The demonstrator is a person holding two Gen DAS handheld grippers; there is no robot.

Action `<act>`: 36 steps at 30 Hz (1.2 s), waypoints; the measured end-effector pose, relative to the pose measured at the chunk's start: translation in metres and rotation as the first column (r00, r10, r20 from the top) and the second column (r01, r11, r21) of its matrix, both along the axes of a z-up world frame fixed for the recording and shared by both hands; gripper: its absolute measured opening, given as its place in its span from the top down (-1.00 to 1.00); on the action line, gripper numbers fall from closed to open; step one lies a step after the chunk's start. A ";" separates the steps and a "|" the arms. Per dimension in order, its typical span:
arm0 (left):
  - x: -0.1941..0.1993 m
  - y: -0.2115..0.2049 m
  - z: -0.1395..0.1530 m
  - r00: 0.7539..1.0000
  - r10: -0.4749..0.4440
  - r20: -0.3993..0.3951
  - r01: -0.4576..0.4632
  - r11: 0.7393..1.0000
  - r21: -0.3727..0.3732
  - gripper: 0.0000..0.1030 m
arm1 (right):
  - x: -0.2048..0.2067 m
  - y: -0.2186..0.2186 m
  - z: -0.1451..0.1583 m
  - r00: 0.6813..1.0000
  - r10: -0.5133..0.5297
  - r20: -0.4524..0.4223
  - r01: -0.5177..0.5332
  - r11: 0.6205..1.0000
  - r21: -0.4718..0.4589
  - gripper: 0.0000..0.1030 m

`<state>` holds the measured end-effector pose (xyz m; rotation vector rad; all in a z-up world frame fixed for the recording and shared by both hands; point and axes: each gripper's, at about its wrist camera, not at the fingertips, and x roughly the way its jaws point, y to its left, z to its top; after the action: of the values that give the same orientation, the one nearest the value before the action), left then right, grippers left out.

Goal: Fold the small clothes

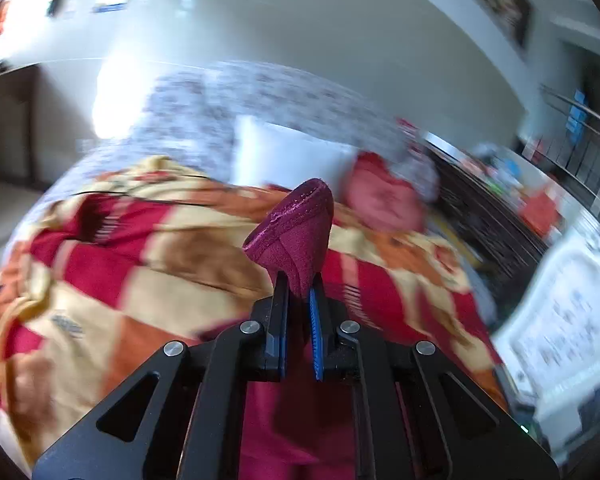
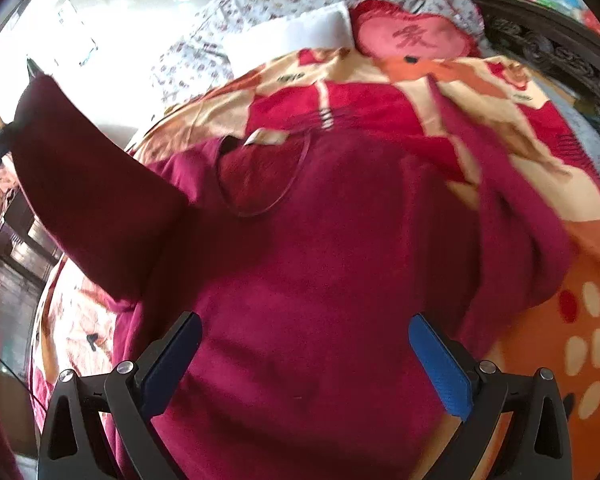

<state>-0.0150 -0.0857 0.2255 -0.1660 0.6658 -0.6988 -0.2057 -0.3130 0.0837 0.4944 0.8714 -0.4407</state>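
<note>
Over the blanket (image 2: 540, 280), right gripper (image 2: 306, 360) gapes above the maroon top (image 2: 320, 280); left gripper (image 1: 300, 292) pinches its cuff (image 1: 300, 232) (own view only).

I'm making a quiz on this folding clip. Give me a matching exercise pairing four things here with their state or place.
Things:
1. left gripper
2. right gripper
3. maroon top
4. red cushion

States:
A. spread on the blanket
B. open, holding nothing
C. at the head of the bed, beside the white pillow
D. shut on a sleeve cuff

Pairs: 1-D, 2-B, 3-A, 4-C
</note>
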 end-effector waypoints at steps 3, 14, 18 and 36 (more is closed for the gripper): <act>-0.024 -0.047 -0.007 0.995 -0.095 -0.009 0.095 0.995 0.011 0.84 | -0.017 -0.017 0.009 0.999 -0.051 0.020 0.051 0.999 -0.004 -0.99; -0.085 -0.172 -0.112 0.929 -0.326 -0.177 0.352 0.926 0.140 0.21 | -0.077 -0.079 0.004 0.969 -0.249 0.010 0.247 0.966 0.076 -1.00; -0.094 -0.162 -0.113 0.912 -0.369 -0.180 0.394 0.910 0.129 -0.08 | -0.085 -0.089 0.002 0.962 -0.272 0.016 0.270 0.958 0.093 -1.00; 0.030 0.001 -0.125 0.993 0.086 -0.081 -0.054 0.942 0.332 -0.31 | 0.007 -0.096 -0.017 0.987 0.056 -0.150 -0.089 0.971 -0.222 -0.82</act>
<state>0.0147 -0.0848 0.1005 0.0866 0.8544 -0.5039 -0.1984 -0.4094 0.0670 0.2206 0.9598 -0.5062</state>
